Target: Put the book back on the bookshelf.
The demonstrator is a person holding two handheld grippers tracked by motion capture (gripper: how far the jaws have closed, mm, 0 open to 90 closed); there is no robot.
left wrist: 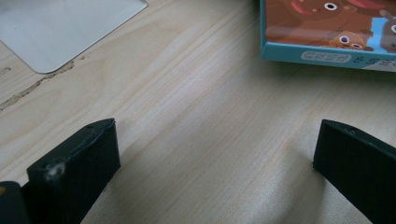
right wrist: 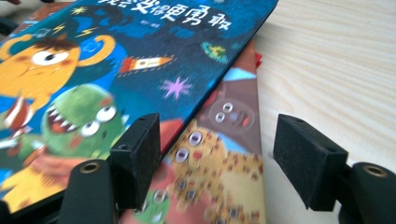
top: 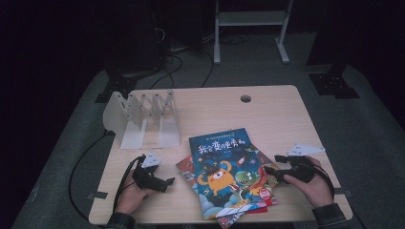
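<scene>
Right hand-held gripper (right wrist: 212, 154) is wide open, holding nothing, jaws straddling the right edge of the book stack; left hand-held gripper (left wrist: 215, 163) is also wide open and empty over bare tabletop (top: 267, 109) near the front-left corner. Blue monster book (top: 224, 167) sits on top, near the front edge, skewed over the books below. Risk: closing here likely pinches two covers or shoves the stack. White file rack (top: 143, 119) at back-left. Pale wood surface, dark room.
</scene>
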